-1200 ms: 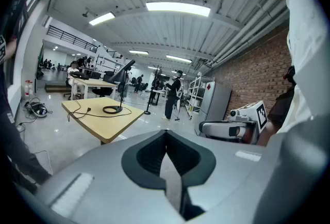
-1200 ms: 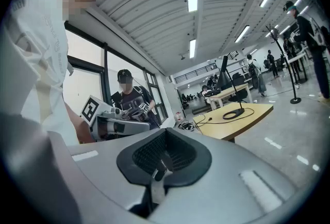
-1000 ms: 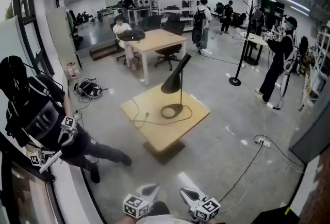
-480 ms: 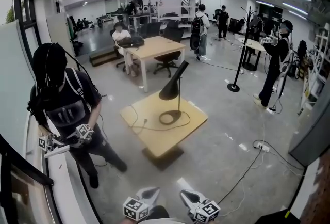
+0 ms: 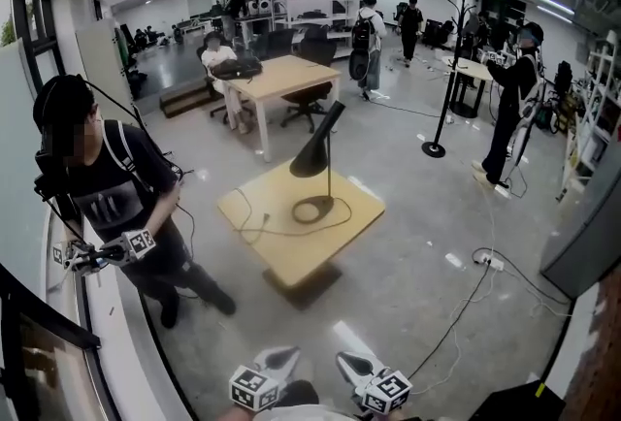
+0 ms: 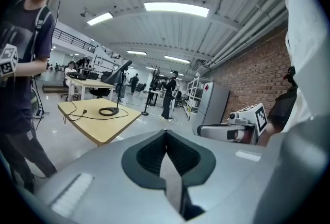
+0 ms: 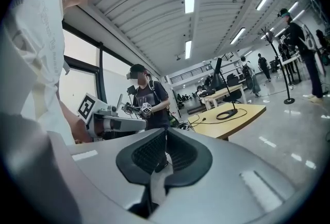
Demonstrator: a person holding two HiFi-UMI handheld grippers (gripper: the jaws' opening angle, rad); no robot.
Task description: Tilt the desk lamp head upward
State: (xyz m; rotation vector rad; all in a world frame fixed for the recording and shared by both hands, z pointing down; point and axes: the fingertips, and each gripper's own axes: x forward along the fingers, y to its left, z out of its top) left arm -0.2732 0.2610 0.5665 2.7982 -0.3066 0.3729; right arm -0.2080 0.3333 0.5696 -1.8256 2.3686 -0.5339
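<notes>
The yellow surface (image 5: 291, 259) stands mid-floor, well apart from both claws, so the approach seems yet to begin. At its far side stands the lamp (image 5: 321, 142), head sloping down to the left, cord (image 5: 260, 229) trailing left. The left claw (image 5: 283, 355) and right claw (image 5: 346, 362) hang near, side by side, each pressed together on nothing. No containers show.

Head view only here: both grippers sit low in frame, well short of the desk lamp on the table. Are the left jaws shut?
Observer: Yes. The left gripper has its jaws pressed together in its own view, with nothing between them.
Operator: And the right one?
Observer: The right gripper has just closed its jaws further. They now meet, and they are empty too.
</notes>
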